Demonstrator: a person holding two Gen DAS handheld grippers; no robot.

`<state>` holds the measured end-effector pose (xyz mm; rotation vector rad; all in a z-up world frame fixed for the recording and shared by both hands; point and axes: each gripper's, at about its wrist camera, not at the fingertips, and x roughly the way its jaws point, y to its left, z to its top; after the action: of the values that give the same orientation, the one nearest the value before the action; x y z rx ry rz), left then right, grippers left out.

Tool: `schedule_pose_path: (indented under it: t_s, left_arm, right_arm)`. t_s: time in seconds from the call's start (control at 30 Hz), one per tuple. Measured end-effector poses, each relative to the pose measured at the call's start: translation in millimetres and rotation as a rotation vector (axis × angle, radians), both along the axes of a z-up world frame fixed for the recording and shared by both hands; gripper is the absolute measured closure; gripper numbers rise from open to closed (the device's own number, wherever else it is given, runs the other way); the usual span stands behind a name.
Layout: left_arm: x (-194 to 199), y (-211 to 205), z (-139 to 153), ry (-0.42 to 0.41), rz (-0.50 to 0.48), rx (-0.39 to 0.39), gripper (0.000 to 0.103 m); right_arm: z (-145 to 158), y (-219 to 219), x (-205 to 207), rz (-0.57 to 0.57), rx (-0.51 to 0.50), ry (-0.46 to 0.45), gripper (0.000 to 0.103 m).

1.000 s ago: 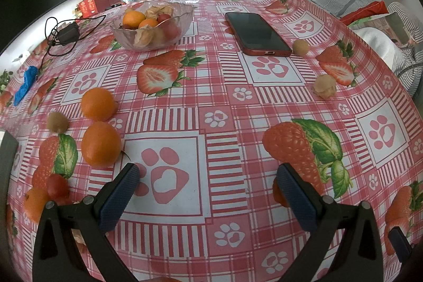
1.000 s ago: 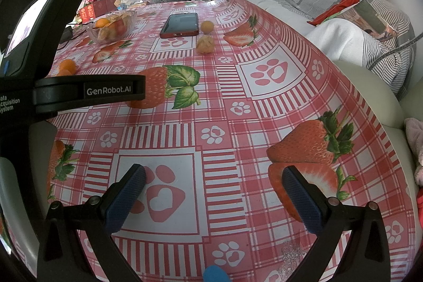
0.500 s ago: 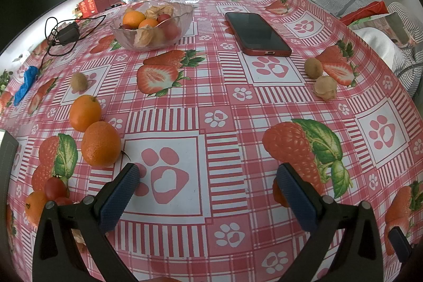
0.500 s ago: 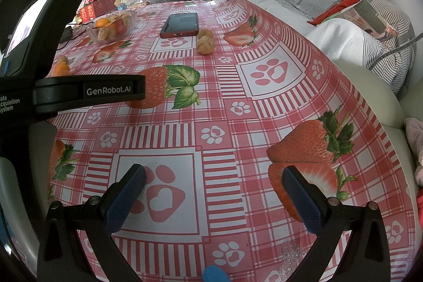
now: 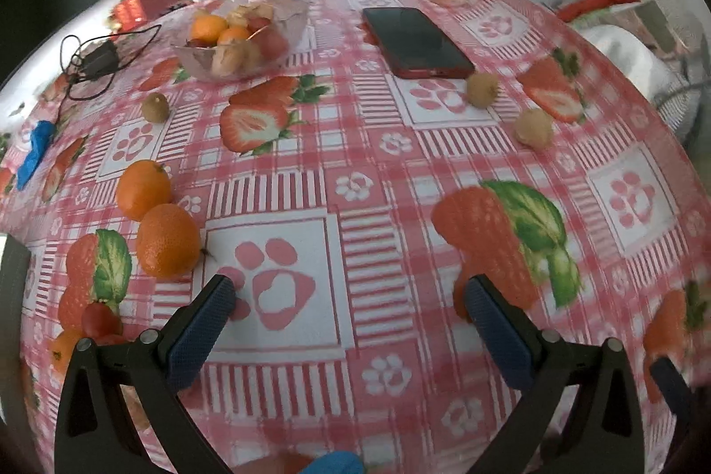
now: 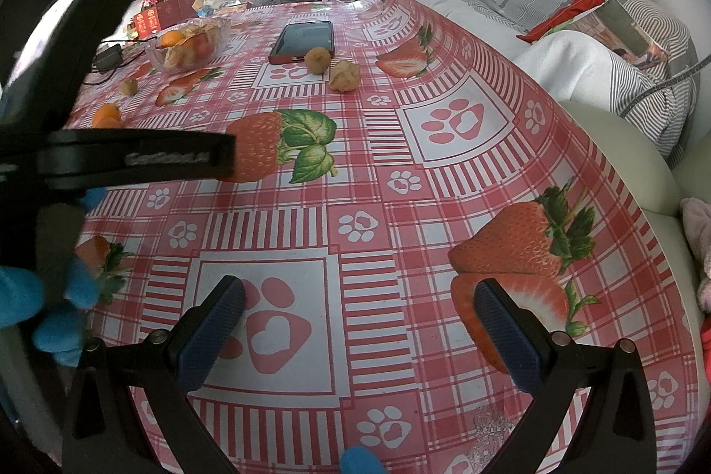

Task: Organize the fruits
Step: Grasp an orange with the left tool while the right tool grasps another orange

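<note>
Currently loose fruit: two oranges (image 5: pixel 155 216) near left, three small fruits further out; glass bowl (image 5: pixel 242 38) far left. Left gripper (image 5: pixel 349 314) and right gripper (image 6: pixel 357 316) both spread, empty. Pre-grasp step; left probably takes nearest orange.

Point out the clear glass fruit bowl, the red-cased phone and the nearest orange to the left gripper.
Clear glass fruit bowl (image 5: pixel 200 67): left wrist view, front wall of the bowl.
Red-cased phone (image 5: pixel 415 38): left wrist view, middle of the dark screen.
Nearest orange (image 5: pixel 168 239): left wrist view, centre of its peel.
</note>
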<state>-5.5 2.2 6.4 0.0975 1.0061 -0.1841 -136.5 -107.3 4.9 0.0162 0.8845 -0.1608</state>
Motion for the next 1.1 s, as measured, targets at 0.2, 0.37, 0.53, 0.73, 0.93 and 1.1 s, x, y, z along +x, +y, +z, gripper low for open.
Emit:
schedule_pose_path:
  t_s: [0.2, 0.37, 0.53, 0.73, 0.93, 1.1]
  left_arm:
    - [-34.0, 40.5, 46.1, -0.097, -0.078, -0.064, 0.0]
    - [-42.6, 121.5, 52.8, -0.077, -0.015, -0.043, 0.0]
    - [-46.1, 191.5, 34.6, -0.027, 0.073, 0.025, 0.0]
    - [-42.8, 198.0, 14.2, 0.032, 0.059, 0.018, 0.0]
    - [-28.8, 175.9, 1.8, 0.052, 0.035, 0.041, 0.0]
    - [-17.3, 175.9, -4.6, 0.053, 0.057, 0.011, 0.0]
  right_arm:
    - [0.0, -0.1, -0.1, 0.0, 0.0, 0.0, 0.0]
    - [0.0, -0.1, -0.2, 0.0, 0.0, 0.0, 0.0]
    - [-0.2, 0.0, -0.1, 0.0, 0.0, 0.0, 0.0]
    - [-0.5, 0.1, 0.1, 0.0, 0.0, 0.0, 0.0]
    - [-0.4, 0.3, 0.2, 0.0, 0.0, 0.0, 0.0]
    - [-0.3, 0.6, 0.3, 0.0, -0.001, 0.003, 0.0]
